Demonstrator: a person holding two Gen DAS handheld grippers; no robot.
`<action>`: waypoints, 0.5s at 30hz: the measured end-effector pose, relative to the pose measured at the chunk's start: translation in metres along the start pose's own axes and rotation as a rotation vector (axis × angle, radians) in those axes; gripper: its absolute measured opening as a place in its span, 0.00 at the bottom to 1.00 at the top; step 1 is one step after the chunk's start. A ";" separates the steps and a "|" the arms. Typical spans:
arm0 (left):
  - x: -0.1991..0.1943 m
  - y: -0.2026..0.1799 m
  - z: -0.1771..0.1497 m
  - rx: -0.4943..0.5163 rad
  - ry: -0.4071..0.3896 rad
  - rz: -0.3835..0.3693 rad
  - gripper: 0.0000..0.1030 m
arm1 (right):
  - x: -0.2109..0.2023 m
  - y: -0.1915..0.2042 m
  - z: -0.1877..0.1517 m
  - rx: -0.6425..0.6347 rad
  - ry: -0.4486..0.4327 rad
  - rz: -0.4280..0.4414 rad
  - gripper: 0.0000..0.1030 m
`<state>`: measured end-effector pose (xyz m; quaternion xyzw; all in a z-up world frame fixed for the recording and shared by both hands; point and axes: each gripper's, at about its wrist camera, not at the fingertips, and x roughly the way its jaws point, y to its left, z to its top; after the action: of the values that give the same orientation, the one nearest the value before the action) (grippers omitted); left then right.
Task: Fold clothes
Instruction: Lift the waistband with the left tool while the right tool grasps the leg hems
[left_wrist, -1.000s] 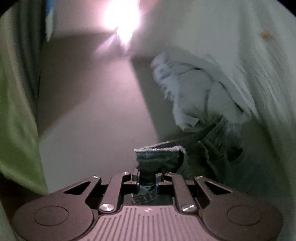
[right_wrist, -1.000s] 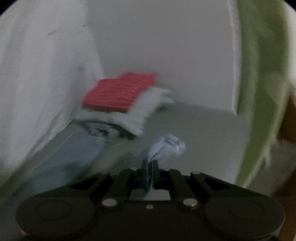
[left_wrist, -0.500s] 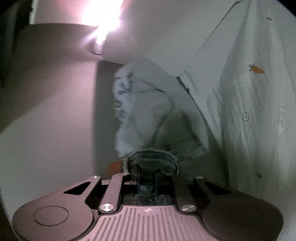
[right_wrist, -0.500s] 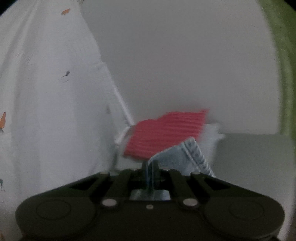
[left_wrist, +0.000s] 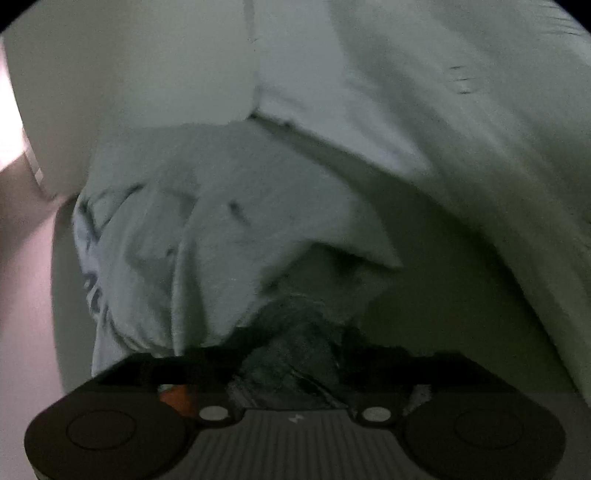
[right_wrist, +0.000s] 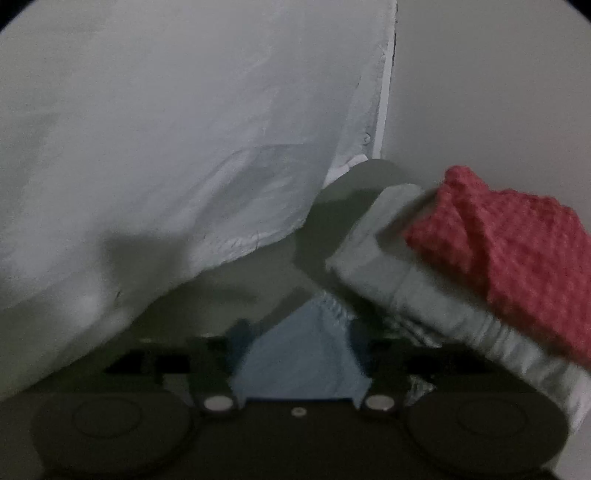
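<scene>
Largest item in view is the white shirt (right_wrist: 166, 147), spread across the tabletop (right_wrist: 480, 74); I take it as my landmark. In the right wrist view it fills the left side and its hem edge runs down toward my hand-held gripper. In the left wrist view the same shirt (left_wrist: 461, 129) lies along the right.

Next in size is the grey garment (left_wrist: 192, 229), bunched just beside the shirt's edge and directly ahead of my left hand-held gripper (left_wrist: 295, 369). Beside the shirt's far corner, in the right wrist view, sits a folded pile: a red knit piece (right_wrist: 517, 251) on top of a pale folded cloth (right_wrist: 424, 295).

The jeans, the piece in hand, lie at the near edge of the shirt, under both tools. A dark denim fold (left_wrist: 295, 350) sits between the left fingers; a light blue denim corner (right_wrist: 303, 354) sits between the fingers of my right hand-held gripper (right_wrist: 303, 369).

Both pairs of jaws have just been opening and now stand spread, the denim loose between them and not pinched.

Assessment: this is the release at the end of a fold or placement of the jeans. The next move calls for drawing both tools back clear without dragging the denim. Blur limits finer detail.
</scene>
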<state>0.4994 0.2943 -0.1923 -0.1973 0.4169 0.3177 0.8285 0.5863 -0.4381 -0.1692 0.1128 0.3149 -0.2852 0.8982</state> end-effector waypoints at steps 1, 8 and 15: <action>-0.007 -0.001 -0.006 0.025 -0.018 -0.023 0.70 | -0.009 -0.007 -0.011 0.011 0.000 0.010 0.68; -0.046 -0.045 -0.087 0.308 0.001 -0.141 0.72 | -0.050 -0.078 -0.091 0.143 0.083 0.007 0.54; -0.063 -0.088 -0.171 0.616 0.024 -0.169 0.86 | -0.067 -0.110 -0.133 0.204 0.067 0.073 0.27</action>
<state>0.4353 0.1067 -0.2333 0.0252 0.4854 0.1043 0.8677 0.4126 -0.4469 -0.2327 0.2246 0.3097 -0.2791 0.8808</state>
